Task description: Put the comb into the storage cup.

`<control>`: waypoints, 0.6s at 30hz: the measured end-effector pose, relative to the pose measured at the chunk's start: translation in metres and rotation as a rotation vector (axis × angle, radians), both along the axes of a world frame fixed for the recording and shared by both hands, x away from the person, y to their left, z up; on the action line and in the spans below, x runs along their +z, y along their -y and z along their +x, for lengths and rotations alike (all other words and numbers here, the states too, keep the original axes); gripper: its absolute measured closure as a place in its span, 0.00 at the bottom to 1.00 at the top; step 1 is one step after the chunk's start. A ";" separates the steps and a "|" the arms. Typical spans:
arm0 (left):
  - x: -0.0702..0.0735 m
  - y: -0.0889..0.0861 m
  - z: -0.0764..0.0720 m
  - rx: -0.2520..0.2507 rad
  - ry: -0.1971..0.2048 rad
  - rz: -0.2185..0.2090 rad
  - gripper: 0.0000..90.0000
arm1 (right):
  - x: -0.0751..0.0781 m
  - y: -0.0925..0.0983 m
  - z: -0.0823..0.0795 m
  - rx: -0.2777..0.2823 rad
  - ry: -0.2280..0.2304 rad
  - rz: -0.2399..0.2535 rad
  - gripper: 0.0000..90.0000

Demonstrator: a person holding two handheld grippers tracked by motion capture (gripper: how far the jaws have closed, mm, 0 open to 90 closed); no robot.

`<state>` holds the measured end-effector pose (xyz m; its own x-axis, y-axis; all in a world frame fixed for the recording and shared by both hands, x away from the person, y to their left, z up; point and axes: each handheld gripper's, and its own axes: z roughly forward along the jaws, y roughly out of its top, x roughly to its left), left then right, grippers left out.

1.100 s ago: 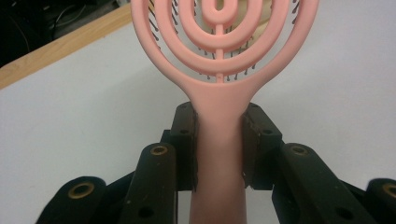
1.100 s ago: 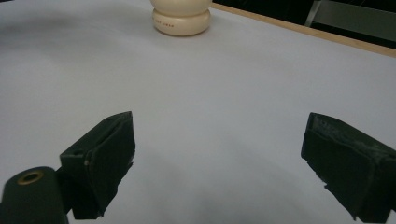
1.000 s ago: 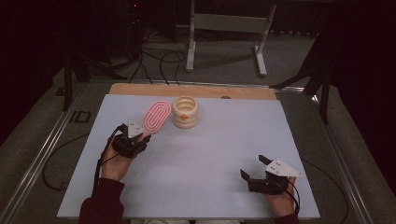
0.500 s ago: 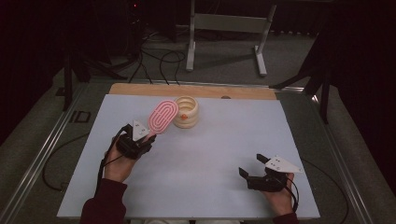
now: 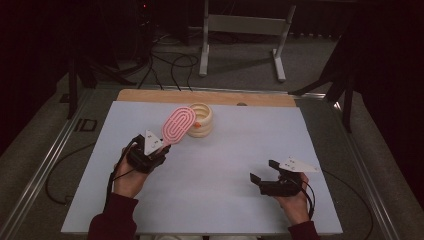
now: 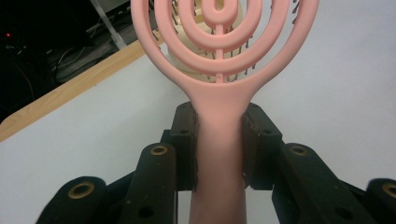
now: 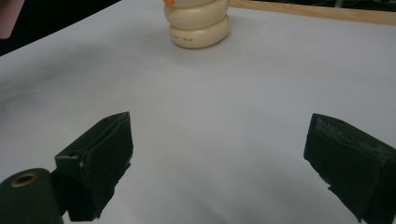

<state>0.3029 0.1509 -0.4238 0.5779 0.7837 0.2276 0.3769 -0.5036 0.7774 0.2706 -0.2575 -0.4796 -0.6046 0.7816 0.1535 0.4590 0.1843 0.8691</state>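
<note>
My left gripper (image 5: 161, 146) is shut on the handle of a pink hairbrush (image 5: 178, 125), which it holds above the white table (image 5: 235, 150). The brush's oval looped head tilts up toward a cream ribbed holder (image 5: 206, 123) at the far middle and overlaps its left side. In the left gripper view both pads press the hairbrush (image 6: 219, 93) handle, with my left gripper (image 6: 218, 149) around it and the holder behind the head. My right gripper (image 5: 263, 171) hovers open near the front right with nothing between its jaws. The right gripper view has my right gripper (image 7: 219, 163) wide apart, facing the holder (image 7: 200, 25), which has something orange at its top.
A wooden strip (image 5: 210, 96) runs along the table's far edge. Beyond it on the floor stand a metal frame (image 5: 240, 30) and loose cables (image 5: 165, 65). Metal rails (image 5: 47, 160) flank the table on both sides.
My left gripper has carried the hairbrush slightly right and up, nearer the holder. The right gripper has drifted a little left and up, still open.
</note>
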 end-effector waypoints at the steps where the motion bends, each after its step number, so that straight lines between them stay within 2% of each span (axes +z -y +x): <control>1: 0.000 0.000 0.000 -0.001 0.000 -0.001 0.78 | 0.002 -0.002 0.001 0.001 -0.004 0.002 0.09; 4: -0.001 0.002 -0.001 -0.003 0.001 -0.006 0.78 | 0.006 -0.009 0.006 0.016 -0.020 -0.004 0.09; 8: -0.001 0.003 -0.001 -0.004 0.003 -0.009 0.78 | 0.013 -0.021 0.010 0.047 -0.010 -0.025 0.09; 18: -0.002 0.004 -0.002 -0.012 0.002 -0.005 0.78 | 0.030 -0.040 0.021 0.076 -0.027 0.002 0.09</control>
